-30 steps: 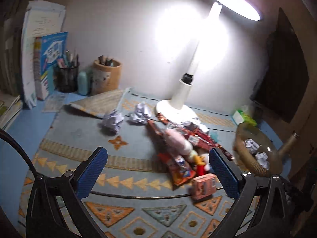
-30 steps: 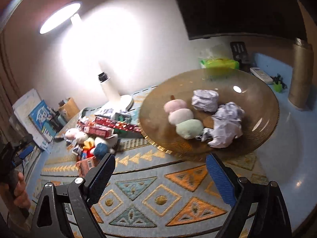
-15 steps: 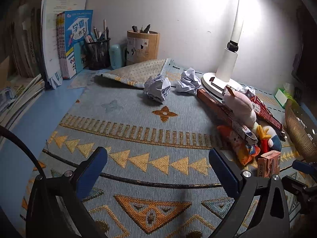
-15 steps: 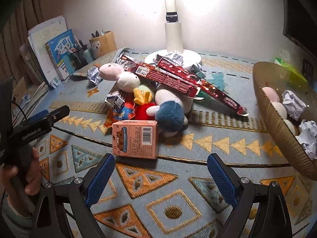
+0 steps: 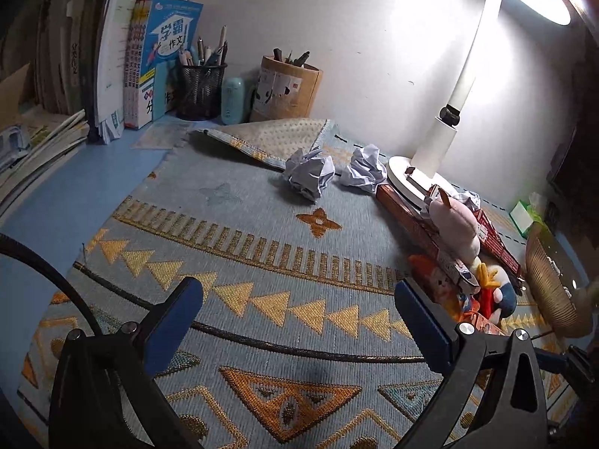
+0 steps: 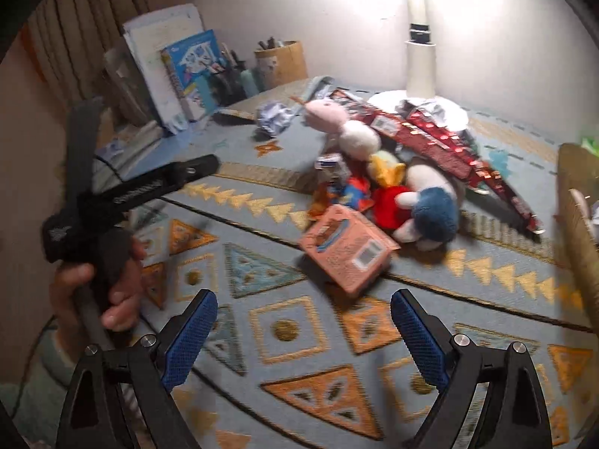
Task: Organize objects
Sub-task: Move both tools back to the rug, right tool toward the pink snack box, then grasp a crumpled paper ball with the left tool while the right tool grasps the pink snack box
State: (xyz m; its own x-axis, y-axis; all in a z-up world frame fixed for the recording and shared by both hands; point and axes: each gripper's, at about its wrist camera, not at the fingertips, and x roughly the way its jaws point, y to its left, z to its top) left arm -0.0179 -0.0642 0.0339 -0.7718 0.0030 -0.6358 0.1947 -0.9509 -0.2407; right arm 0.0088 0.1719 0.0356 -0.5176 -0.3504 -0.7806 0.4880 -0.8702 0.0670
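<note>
Both tongs are released and carry nothing: the right tongs [image 6: 301, 331] hover just short of the pink box [image 6: 346, 249], which lies on the patterned mat [image 6: 284, 331] on the near side of the plush toy pile [image 6: 393, 187]. A good pick likely means squaring the jaws to the box's narrow sides, clear of the toys. The left tongs [image 5: 297, 323] wait over bare mat, well short of the crumpled paper balls [image 5: 310, 174].
</note>
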